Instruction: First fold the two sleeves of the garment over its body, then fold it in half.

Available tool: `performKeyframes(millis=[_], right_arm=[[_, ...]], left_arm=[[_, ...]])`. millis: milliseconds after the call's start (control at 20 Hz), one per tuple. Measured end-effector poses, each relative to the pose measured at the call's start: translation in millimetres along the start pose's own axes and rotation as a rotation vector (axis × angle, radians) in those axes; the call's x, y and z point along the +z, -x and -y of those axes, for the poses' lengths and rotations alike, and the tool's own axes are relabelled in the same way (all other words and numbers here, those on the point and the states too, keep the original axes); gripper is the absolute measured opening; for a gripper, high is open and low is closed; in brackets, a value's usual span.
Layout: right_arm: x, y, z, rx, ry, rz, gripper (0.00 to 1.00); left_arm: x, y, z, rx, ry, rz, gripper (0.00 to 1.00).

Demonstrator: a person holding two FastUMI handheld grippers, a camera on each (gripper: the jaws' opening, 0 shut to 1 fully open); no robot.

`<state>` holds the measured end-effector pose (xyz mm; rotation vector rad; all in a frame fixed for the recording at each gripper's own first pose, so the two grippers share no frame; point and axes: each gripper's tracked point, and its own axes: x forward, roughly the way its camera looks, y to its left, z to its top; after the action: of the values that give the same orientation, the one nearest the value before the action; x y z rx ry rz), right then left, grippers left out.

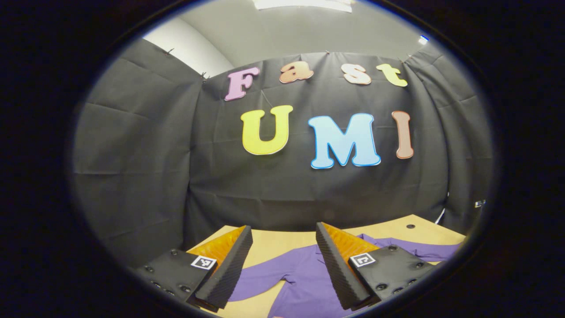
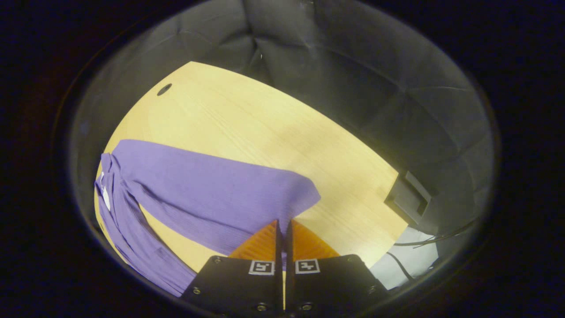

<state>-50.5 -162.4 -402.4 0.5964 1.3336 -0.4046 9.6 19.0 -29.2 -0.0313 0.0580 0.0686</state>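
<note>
right gripper view has the right gripper (image 2: 282, 232) with its fingers pressed together at the lower rim of a purple sleeve (image 2: 229, 194); cloth seems caught between them, though i cannot tell how firmly. the sleeve's long axis runs away from this gripper toward the garment (image 2: 128, 221), which lies bunched at the table's edge on that view's left, with bare table (image 2: 247, 123) beyond. judging from this, the first sleeve fold is in hand and would carry the cuff along that axis toward the body. left gripper view has the left gripper (image 1: 282, 256) spread wide and holding nothing, raised above the garment (image 1: 304, 282), whose other sleeve lies flat on the table (image 1: 282, 240); the right gripper looks nearer to its work. no containers in sight.
</note>
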Motion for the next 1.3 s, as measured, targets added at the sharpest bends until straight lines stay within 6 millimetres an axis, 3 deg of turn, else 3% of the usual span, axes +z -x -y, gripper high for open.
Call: performKeyframes(millis=[150, 200, 300, 500, 750, 950, 1150, 1300], right_arm=[[0, 1, 0, -0.007, 0.061, 0.026, 0.02], [0, 1, 1, -0.008, 0.075, 0.037, 0.06], [5, 7, -12, 0.043, 0.031, 0.065, 0.02], [33, 49, -47, 0.156, -0.01, 0.151, 0.02], [62, 108, -110, 0.321, -0.01, 0.254, 0.01], [74, 146, -161, 0.441, 0.002, 0.315, 0.02], [79, 189, -212, 0.546, 0.059, 0.39, 0.01], [73, 224, -250, 0.609, 0.168, 0.469, 0.01]], left_arm=[[2, 1, -1, -0.003, -0.001, 0.005, 0.94], [3, 2, -1, -0.004, -0.004, 0.006, 0.95], [6, 3, -2, -0.007, -0.017, 0.011, 0.95], [12, 4, -5, -0.005, -0.033, 0.028, 0.95], [7, 3, -10, -0.006, -0.017, 0.015, 0.95], [11, 1, -12, -0.007, -0.027, 0.024, 0.95], [11, -2, -14, -0.004, -0.025, 0.023, 0.95], [8, -3, -14, 0.002, -0.017, 0.017, 0.95]])
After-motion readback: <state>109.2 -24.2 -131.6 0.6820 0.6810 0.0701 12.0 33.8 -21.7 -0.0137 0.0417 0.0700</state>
